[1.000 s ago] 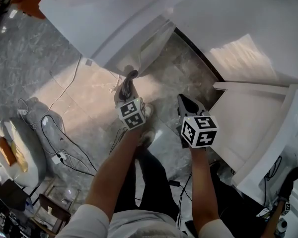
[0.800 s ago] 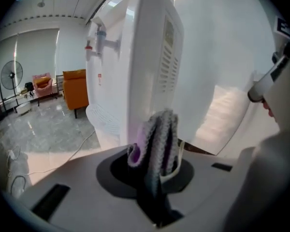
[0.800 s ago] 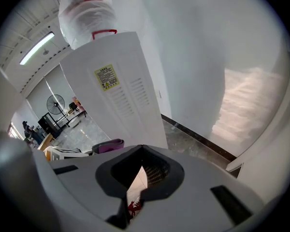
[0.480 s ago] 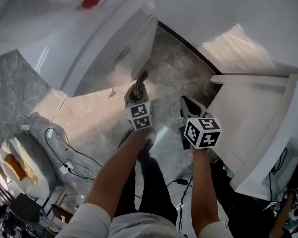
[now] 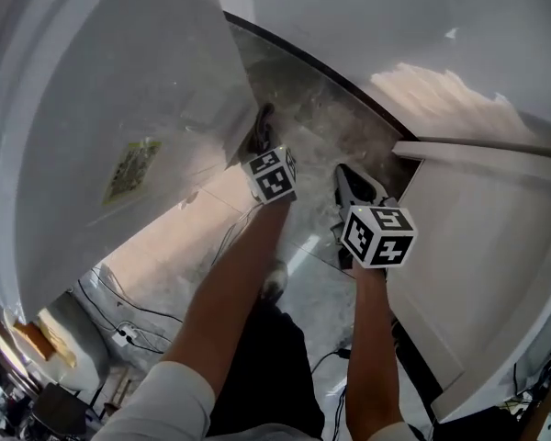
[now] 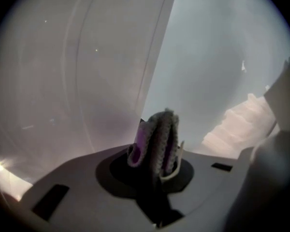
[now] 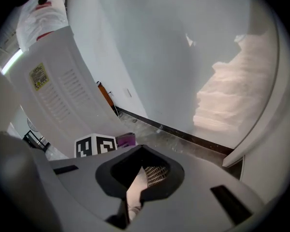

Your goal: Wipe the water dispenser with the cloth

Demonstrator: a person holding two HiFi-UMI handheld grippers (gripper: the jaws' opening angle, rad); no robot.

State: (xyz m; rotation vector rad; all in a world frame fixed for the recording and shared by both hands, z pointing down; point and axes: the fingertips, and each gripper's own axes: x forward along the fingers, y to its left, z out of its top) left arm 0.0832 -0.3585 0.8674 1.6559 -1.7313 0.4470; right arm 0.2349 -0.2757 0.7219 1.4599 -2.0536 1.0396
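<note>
We are clenching the left hand-held gripper (image 6: 154, 146) on the cloth (image 6: 158, 132) — a folded grey and purple bundle that is standing up between its jaws. The cloth is sitting just beside the edge of the white water dispenser (image 5: 119, 108); we cannot tell whether it is touching. The right hand-held gripper (image 7: 137, 153) is hanging near — jaws pressed together on nothing — above the stone floor (image 5: 165, 242).

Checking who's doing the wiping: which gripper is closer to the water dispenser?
Left. The left gripper, shut on the cloth, is right at the edge of the water dispenser; the right gripper hangs off to its right, apart from it.
</note>
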